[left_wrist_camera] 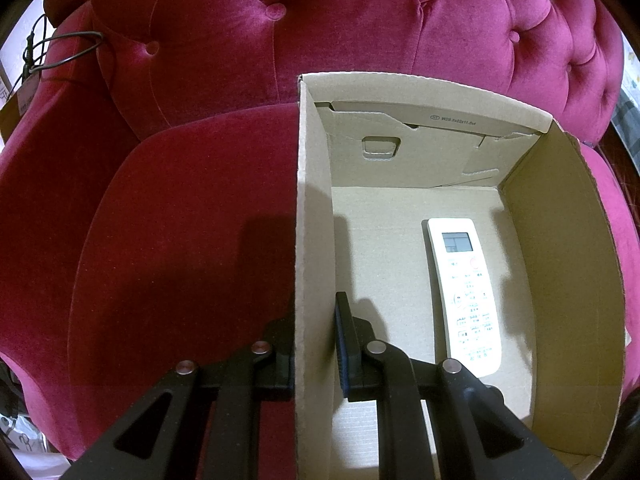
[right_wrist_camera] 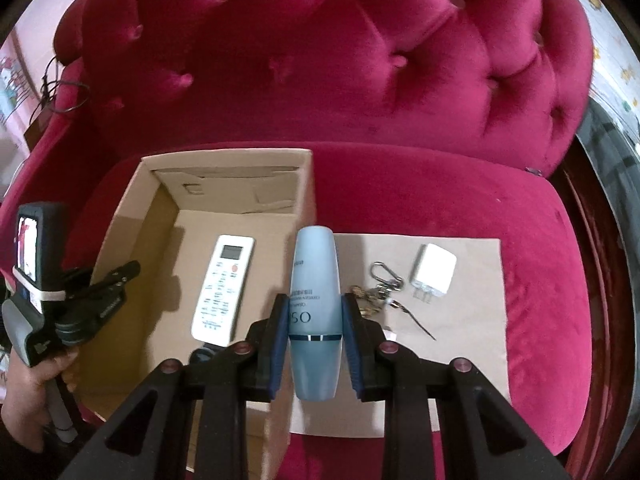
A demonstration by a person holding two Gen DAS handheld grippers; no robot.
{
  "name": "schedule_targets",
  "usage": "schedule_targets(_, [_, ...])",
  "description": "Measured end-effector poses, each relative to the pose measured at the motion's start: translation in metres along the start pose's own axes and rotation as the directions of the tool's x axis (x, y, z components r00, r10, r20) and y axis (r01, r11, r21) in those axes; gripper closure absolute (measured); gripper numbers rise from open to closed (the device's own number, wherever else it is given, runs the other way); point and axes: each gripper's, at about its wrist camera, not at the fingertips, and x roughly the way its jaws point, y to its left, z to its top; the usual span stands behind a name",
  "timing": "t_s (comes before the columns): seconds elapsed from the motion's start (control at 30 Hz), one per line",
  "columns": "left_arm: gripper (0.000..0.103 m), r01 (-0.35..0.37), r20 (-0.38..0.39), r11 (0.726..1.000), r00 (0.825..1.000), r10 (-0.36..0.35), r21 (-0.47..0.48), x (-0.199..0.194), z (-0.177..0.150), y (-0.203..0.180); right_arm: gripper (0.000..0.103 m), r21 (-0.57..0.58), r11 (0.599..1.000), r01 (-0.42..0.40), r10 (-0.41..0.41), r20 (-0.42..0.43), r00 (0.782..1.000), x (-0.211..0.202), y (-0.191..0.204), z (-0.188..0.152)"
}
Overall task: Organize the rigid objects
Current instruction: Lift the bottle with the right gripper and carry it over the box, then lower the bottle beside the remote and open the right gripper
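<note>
right gripper clamps the blue bottle; left gripper pinches the cardboard box wall (remote inside).

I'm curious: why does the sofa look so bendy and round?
Both wrist views use fisheye lenses, which curve the sofa and darken the corners; in the left wrist view the cardboard box edges bow too, and the left hand-held gripper casts a dark shadow.

Sofa crimson velvet, button-tufted; box tan; remote white; bottle pale blue w/ dark band; charger white.
</note>
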Motion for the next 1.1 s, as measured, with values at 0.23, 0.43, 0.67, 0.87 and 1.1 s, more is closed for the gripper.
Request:
schedule_targets(0.23, [0.087,0.005,0.0,1.0,1.0,-0.005,-0.003,0.0,0.0,0.001,0.076,-0.053,0.998,-0.034,0.033,-0.019,0.999,0.013,0.033,0.005])
schedule_targets(0.43, [0.087,0.008,0.0,1.0,1.0,-0.008,-0.005,0.0,0.0,0.001,0.076,-0.087,0.995,-0.054,0.049,-0.049,0.998,0.032,0.054,0.004])
schedule_targets(0.67, [0.087,0.01,-0.001,1.0,1.0,-0.01,-0.006,0.0,0.0,0.002,0.076,-0.11,0.991,-0.07,0.059,-0.101,0.993,0.058,0.077,-0.002])
schedule_targets(0.87, [0.087,0.01,-0.001,1.0,1.0,-0.01,-0.005,0.0,0.0,0.003,0.076,-0.115,0.991,-0.063,0.046,-0.146,0.988,0.082,0.086,-0.006])
schedule_targets(1.1, [0.087,0.01,-0.001,1.0,1.0,-0.01,-0.005,0.0,0.0,0.003,0.076,-0.125,0.991,-0.038,0.014,-0.192,0.981,0.106,0.092,-0.011])
